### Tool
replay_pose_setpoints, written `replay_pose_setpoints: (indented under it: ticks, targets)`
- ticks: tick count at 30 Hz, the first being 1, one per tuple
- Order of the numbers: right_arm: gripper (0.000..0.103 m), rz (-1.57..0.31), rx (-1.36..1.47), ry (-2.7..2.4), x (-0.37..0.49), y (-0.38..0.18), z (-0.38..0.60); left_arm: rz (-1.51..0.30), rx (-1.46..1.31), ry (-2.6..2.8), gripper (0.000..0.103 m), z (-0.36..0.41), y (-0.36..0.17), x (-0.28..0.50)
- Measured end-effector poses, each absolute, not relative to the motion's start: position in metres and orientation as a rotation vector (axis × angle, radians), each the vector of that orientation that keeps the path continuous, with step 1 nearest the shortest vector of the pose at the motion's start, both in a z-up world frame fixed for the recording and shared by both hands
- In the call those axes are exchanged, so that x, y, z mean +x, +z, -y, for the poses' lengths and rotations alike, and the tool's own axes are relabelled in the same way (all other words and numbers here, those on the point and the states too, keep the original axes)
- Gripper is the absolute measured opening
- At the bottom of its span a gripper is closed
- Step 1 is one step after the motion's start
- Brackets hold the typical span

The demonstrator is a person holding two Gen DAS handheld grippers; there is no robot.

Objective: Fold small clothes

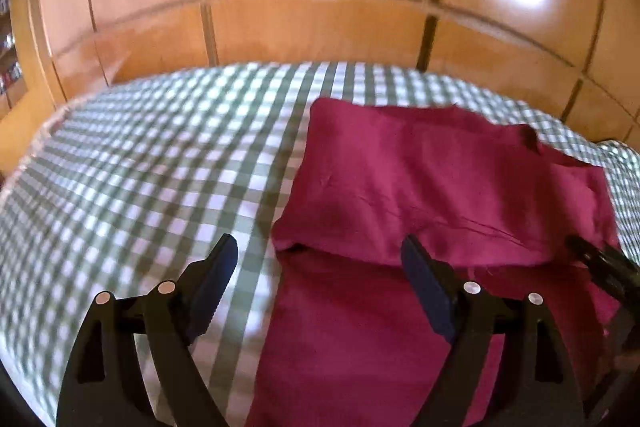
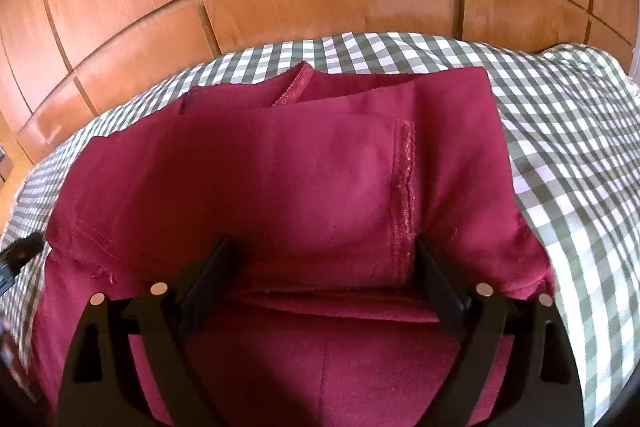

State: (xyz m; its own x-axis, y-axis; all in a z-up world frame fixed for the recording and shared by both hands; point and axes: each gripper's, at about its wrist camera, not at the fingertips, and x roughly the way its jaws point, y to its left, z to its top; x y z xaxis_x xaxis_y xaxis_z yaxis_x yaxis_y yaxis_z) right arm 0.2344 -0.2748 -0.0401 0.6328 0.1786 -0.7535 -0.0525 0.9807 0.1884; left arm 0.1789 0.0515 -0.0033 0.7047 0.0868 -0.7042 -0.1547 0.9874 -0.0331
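A green-and-white checked sheet (image 2: 568,131) covered the bed, and glossy wooden wardrobe panels (image 1: 320,7) stood behind it, catching bright window glare. The folded crimson garment (image 2: 280,179) lay on the sheet. The left tongs (image 1: 320,255) gaped wide at its left edge, gripping nothing. The right tongs (image 2: 324,259) stood wide above the cloth, empty.
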Motion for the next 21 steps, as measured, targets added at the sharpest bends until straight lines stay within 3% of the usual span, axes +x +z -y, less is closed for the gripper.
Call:
replay_pose_setpoints:
  ticks: [2, 11, 21]
  targets:
    - [0.101, -0.876, 0.174, 0.118, 0.226, -0.035, 0.275, -0.748, -0.093, 0.129, 0.088, -0.050, 0.006, 0.163]
    - [0.101, -0.937, 0.258, 0.154, 0.168, -0.032, 0.276, -0.706, -0.080, 0.090, 0.089, -0.048, 0.017, 0.109]
    - [0.101, -0.972, 0.185, 0.191, 0.106, -0.036, 0.278, -0.780, -0.060, 0.066, 0.089, -0.055, -0.008, 0.070]
